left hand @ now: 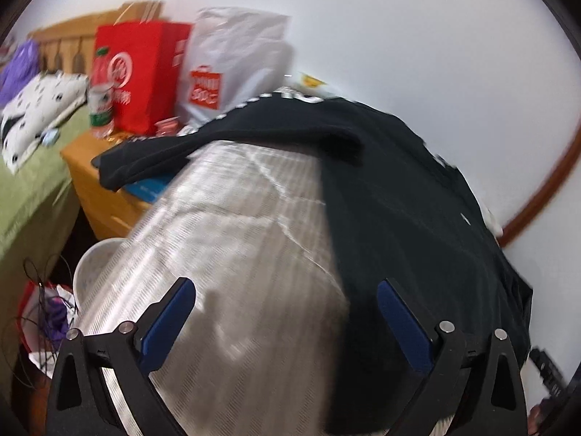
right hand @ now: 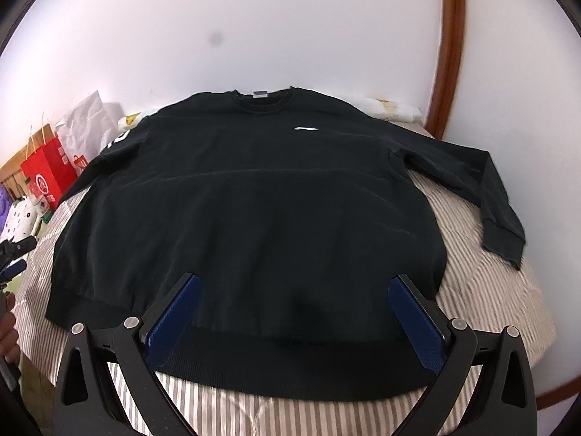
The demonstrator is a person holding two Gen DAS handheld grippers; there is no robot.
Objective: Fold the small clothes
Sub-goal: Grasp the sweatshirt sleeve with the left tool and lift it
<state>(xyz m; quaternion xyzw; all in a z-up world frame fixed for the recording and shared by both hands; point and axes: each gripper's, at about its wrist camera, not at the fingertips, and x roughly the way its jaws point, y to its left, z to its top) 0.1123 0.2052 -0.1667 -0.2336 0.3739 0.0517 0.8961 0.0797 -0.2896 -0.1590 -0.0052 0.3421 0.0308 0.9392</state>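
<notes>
The striped bed cover (right hand: 483,290) carries the whole workpiece: the black sweatshirt (right hand: 254,200) lies face up and spread flat on it, collar toward the white wall (right hand: 290,18) and hem nearest you. No fold is visible yet. Its right sleeve (right hand: 486,189) runs out and bends down toward the cuff; its lettered left sleeve (left hand: 189,149) reaches across to the wooden bedside cabinet (left hand: 94,189), its end hanging past the cabinet top. You may judge the task to be at its start: both sleeves remain to be brought in, then the body doubled.

Your right gripper (right hand: 294,312) hovers over the hem at mid-width, jaws wide apart, nothing between them. Your left gripper (left hand: 287,319) is at the sweatshirt's left edge, jaws likewise spread and empty; this view is motion-blurred.

Containers, in descending size: the white plastic bag (left hand: 239,54) is bulging, contents hidden; the red paper bag (left hand: 145,72) stands upright beside it, its interior not visible; a white basin (left hand: 90,265) on the floor beside the bed is mostly hidden; a small green-and-white can (left hand: 101,105) stands on the cabinet in front of the red bag.
</notes>
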